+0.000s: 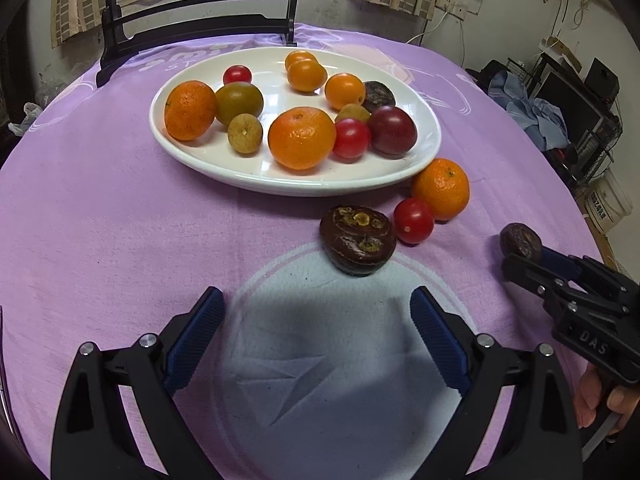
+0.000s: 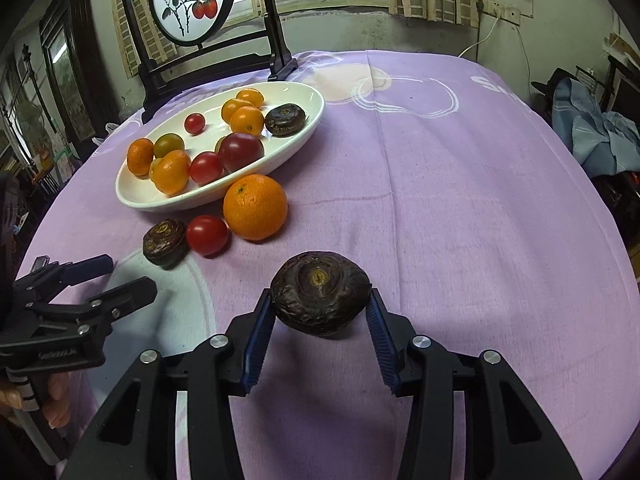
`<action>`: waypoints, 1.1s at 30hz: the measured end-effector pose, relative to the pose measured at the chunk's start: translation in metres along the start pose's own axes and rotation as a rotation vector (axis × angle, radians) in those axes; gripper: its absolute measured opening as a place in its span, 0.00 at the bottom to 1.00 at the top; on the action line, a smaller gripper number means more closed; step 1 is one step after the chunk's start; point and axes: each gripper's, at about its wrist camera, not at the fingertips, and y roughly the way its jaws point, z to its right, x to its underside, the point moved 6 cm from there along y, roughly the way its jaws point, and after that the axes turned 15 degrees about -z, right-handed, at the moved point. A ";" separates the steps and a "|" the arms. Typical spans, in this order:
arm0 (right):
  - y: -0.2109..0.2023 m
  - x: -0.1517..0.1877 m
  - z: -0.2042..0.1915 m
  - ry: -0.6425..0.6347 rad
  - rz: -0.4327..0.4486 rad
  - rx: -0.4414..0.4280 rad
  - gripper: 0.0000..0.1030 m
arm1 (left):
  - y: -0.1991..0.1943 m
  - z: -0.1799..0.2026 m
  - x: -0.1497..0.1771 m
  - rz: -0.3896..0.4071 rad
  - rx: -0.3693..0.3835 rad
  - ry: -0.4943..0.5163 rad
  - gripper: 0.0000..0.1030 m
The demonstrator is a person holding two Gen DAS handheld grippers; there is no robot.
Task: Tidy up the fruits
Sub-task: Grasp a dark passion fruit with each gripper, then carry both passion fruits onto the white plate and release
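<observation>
A white oval plate (image 1: pixel 208 160) (image 2: pixel 132 196) holds several oranges, tomatoes and dark fruits. On the purple cloth beside it lie an orange (image 1: pixel 441 188) (image 2: pixel 255 206), a red tomato (image 1: pixel 413 221) (image 2: pixel 207 234) and a dark brown water chestnut (image 1: pixel 357 239) (image 2: pixel 165 242). My left gripper (image 1: pixel 316 316) (image 2: pixel 120 272) is open and empty, just short of that chestnut. My right gripper (image 2: pixel 320 312) (image 1: pixel 520 254) is shut on another dark water chestnut (image 2: pixel 320 298) (image 1: pixel 520 242), held a little above the cloth to the right.
A black wooden stand with a round painted screen (image 2: pixel 188 0) stands behind the plate. A chair with blue clothes (image 2: pixel 600 136) and shelves are off the table's right edge. A white bucket (image 1: pixel 610 200) sits on the floor at right.
</observation>
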 end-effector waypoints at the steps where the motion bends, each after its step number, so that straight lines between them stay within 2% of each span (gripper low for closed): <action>1: -0.001 0.001 0.000 -0.001 0.002 -0.004 0.46 | 0.001 -0.001 -0.001 -0.001 0.000 -0.007 0.89; 5: -0.005 0.004 -0.003 -0.014 0.013 -0.038 0.46 | 0.004 0.002 -0.004 -0.004 -0.026 -0.009 0.89; 10: -0.009 0.006 -0.005 -0.035 0.020 -0.062 0.46 | 0.012 0.012 -0.014 0.008 -0.099 0.010 0.84; 13: -0.008 0.007 -0.003 -0.037 0.017 -0.063 0.46 | 0.015 0.021 -0.021 0.012 -0.126 0.036 0.75; 16: -0.008 0.008 -0.002 -0.038 0.017 -0.060 0.46 | 0.015 0.030 -0.027 0.024 -0.118 0.077 0.60; 17: -0.007 0.008 -0.002 -0.039 0.017 -0.058 0.46 | 0.014 0.032 -0.027 0.026 -0.116 0.088 0.53; 18: -0.007 0.008 -0.002 -0.041 0.017 -0.056 0.46 | 0.014 0.033 -0.027 0.029 -0.113 0.097 0.42; 20: -0.007 0.008 -0.001 -0.041 0.018 -0.046 0.46 | 0.011 0.034 -0.023 0.019 -0.111 0.106 0.40; 22: -0.007 0.008 0.000 -0.041 0.022 -0.035 0.46 | 0.004 0.033 -0.018 0.008 -0.067 0.093 0.40; 25: -0.007 0.007 0.002 -0.036 0.028 -0.033 0.46 | -0.012 0.032 -0.008 0.042 -0.067 0.116 0.40; 29: -0.008 0.007 0.002 -0.028 0.035 -0.044 0.46 | -0.034 0.025 0.005 0.062 -0.033 0.128 0.40; 33: -0.018 0.004 -0.006 -0.035 0.059 -0.063 0.46 | -0.051 0.010 0.004 0.079 -0.017 0.114 0.40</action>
